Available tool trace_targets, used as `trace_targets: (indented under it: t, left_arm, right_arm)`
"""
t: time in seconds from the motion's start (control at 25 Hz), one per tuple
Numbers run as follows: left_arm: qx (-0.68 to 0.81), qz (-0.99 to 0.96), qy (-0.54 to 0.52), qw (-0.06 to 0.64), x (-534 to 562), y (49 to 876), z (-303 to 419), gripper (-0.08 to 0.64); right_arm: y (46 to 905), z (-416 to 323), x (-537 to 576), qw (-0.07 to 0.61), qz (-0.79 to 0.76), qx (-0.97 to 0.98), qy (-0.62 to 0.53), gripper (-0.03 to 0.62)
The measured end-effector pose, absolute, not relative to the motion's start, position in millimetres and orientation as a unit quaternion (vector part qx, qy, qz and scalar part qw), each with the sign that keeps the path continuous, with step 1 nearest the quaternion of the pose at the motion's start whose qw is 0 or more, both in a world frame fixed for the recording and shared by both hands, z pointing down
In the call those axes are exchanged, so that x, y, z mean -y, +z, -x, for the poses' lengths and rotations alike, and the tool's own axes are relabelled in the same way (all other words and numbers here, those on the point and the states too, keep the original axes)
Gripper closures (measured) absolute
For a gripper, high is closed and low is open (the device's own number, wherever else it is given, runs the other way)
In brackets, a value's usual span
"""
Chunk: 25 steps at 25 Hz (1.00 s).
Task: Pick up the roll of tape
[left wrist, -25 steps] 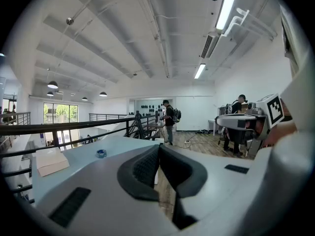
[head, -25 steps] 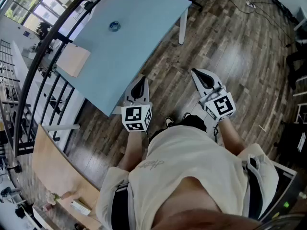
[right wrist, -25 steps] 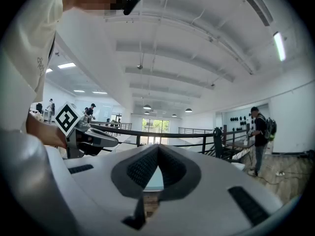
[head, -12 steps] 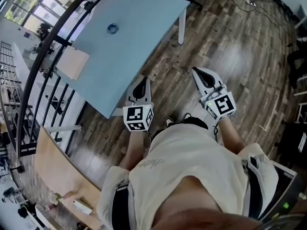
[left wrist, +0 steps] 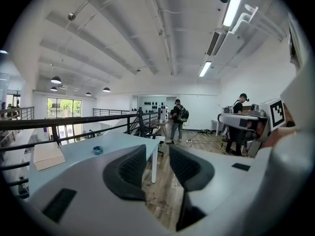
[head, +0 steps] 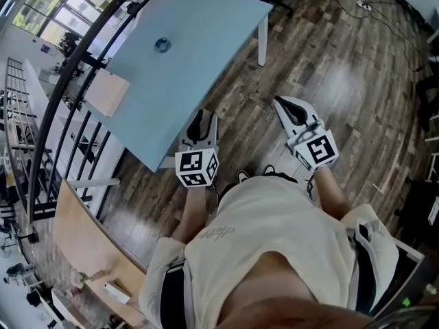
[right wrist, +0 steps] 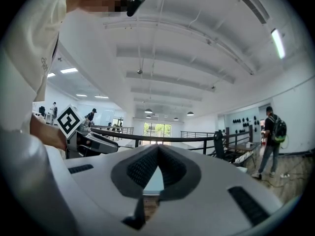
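A small blue roll of tape (head: 162, 44) lies flat on the far part of the light blue table (head: 199, 60). It also shows in the left gripper view as the roll of tape (left wrist: 98, 150), well ahead and to the left of the jaws. My left gripper (head: 202, 123) hovers at the table's near corner, far short of the roll. Its jaws are opening with nothing between them (left wrist: 157, 156). My right gripper (head: 286, 107) is over the wooden floor to the right of the table. It is shut and empty, its tips meeting (right wrist: 158, 149).
A tan board (head: 104, 90) lies on the table's left end. A black railing (head: 72, 67) runs behind the table. A white table leg (head: 262, 41) stands at the far right corner. Two people (left wrist: 177, 119) stand farther back in the room. A wooden desk (head: 75, 245) is at the lower left.
The left gripper's jaws have come apart, having been together before. Both grippers have edged slightly forward, toward the table.
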<state>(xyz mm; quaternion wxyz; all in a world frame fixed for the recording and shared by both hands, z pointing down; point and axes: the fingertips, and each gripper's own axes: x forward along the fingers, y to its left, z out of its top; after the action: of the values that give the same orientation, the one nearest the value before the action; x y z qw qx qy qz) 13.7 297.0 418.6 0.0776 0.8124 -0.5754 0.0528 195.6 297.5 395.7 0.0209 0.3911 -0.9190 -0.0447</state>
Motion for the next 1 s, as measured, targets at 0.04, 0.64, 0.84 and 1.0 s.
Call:
trace_targets:
  t: [0.04, 0.64, 0.84, 1.0]
  left_arm:
    - [0.581, -0.808, 0.053, 0.077, -296.8, 418.9, -14.1, 0.414]
    - [0.631, -0.765, 0.081, 0.099, -294.2, 440.7, -23.8, 0.413]
    - [0.629, -0.766, 0.087, 0.102, -273.3, 446.8, -17.1, 0.413]
    - [0.625, -0.767, 0.088, 0.118, -244.7, 460.1, -3.3, 0.413]
  right_arm:
    - [396.0, -199.1, -296.2, 0.02, -0.391, 0.919, -0.045, 0.584]
    - [437.5, -228.0, -281.0, 0.023, -0.36, 0.933, 0.002, 0.584]
    - [452.9, -221.4, -258.6, 0.034, -0.358, 0.933, 0.007, 0.584]
    - [455.4, -210.7, -234.3, 0.043, -0.36, 0.932, 0.008, 0.584]
